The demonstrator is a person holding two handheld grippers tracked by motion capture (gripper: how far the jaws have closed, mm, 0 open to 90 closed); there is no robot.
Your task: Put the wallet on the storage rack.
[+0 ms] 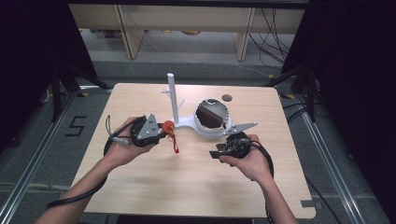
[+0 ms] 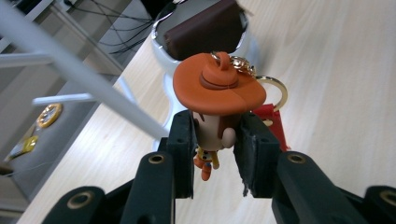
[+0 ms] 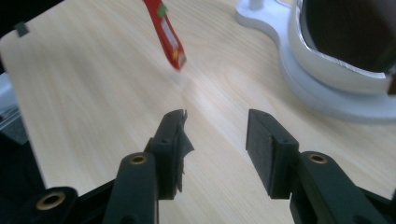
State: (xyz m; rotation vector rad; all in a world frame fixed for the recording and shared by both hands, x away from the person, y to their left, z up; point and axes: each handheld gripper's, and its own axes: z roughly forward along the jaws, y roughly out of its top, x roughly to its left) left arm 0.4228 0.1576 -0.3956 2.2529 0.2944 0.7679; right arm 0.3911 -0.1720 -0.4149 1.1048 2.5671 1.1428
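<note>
Left gripper (image 2: 215, 140) clamps the keychain figure (image 2: 217, 100) by its head, orange hat up, gold ring and red strap (image 1: 175, 143) hanging off it above the table (image 1: 187, 186). White stand (image 1: 173, 97) sits at 1 o'clock from the figure, just beside it. Right gripper (image 3: 215, 135) at 4 o'clock of the stand's bowl (image 1: 212, 119), jaws apart, holding nothing.

A small figure keychain (image 2: 217, 109) with a wide orange hat, brown hair, gold ring and red strap (image 1: 175, 143) hangs above the bench, strap dangling toward 6 o'clock.
</note>
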